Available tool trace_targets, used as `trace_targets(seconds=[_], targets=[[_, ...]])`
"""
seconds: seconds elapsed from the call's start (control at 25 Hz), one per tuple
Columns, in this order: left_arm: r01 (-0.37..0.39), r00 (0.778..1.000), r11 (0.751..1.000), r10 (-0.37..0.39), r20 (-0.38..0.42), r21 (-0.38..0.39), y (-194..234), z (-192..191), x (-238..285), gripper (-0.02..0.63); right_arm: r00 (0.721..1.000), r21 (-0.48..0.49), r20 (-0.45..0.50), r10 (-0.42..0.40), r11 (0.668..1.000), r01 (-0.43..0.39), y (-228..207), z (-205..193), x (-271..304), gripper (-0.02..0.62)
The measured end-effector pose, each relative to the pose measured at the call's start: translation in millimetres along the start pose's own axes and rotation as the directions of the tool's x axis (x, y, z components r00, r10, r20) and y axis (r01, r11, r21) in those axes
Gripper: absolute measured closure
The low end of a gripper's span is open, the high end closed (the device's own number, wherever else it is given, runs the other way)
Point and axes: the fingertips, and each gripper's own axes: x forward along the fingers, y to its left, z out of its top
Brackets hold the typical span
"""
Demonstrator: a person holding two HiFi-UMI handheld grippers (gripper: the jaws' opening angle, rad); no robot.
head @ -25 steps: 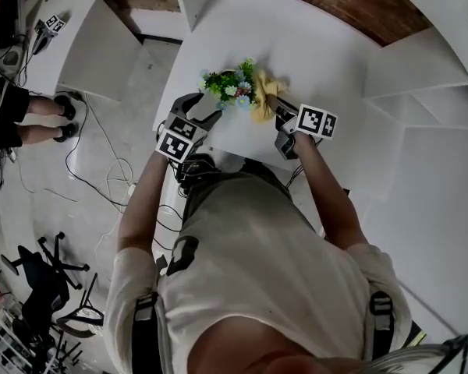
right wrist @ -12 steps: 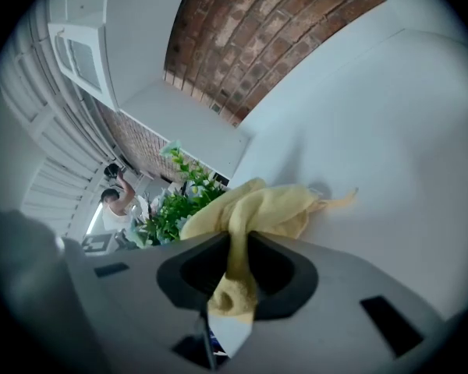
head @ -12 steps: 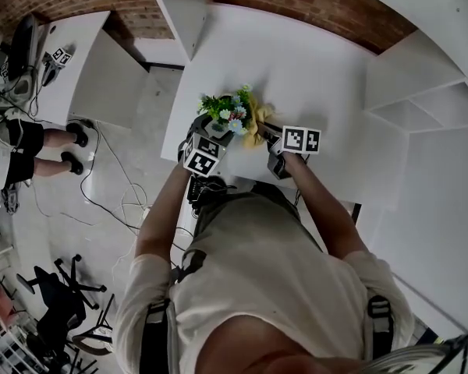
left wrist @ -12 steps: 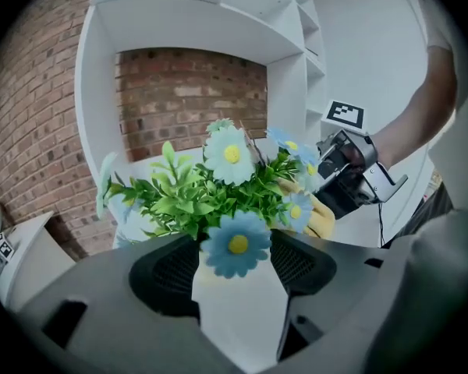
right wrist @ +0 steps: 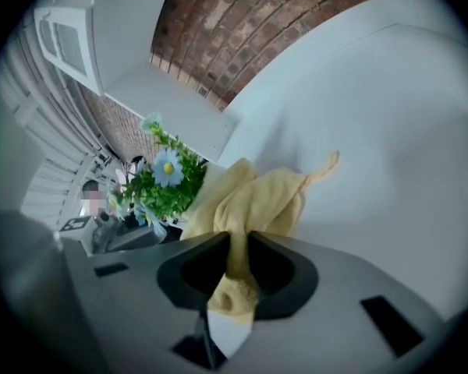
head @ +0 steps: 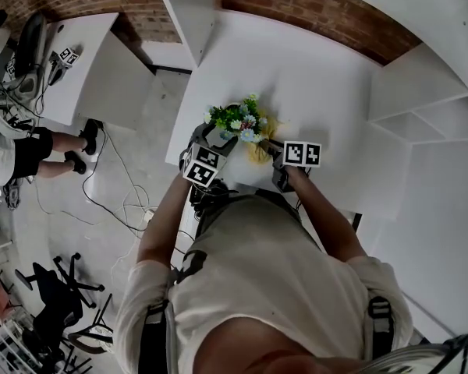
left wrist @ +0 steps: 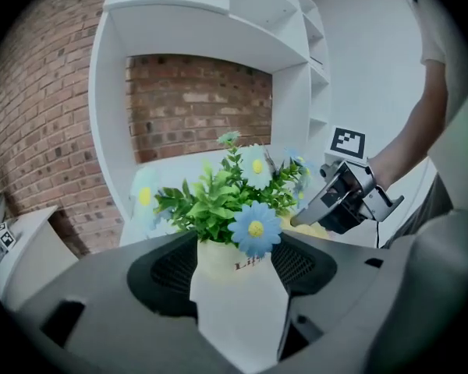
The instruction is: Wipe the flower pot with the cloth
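yellow cloth (right wrist: pixel 253 197) clamped in right hand-held gripper (right wrist: pixel 238 248), beside flower pot (left wrist: pixel 230 291)

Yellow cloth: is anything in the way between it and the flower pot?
Nothing visible stands between them. The yellow cloth, pinched in the right gripper, sits right beside the flowers. The left gripper, whose jaws have just been closing, clasps the flower pot by two sides, so those sides are covered.
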Motion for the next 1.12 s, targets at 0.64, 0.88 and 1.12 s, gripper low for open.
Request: trace_targets(seconds=[0.64,0.88,1.12], targets=[[0.014,1.0,0.994,-0.011,0.026,-0.109,7,5,16,0.296,0.995,0.042,0.09,0.042,0.998,-0.046,15,24,5,0.509],[0.006,1.0,0.991,-0.008,-0.015,-0.131,-12,-11,14,0.299,1.0,0.017,0.002,-0.02,1.0,0.02,7,-7,16,0.508],[0.01,1.0,0.994,-0.011,-0.004,-0.106,-6,-9,9,0.298,1.0,0.01,0.001,-0.014,1.0,0.014,7,-5,5,0.508]])
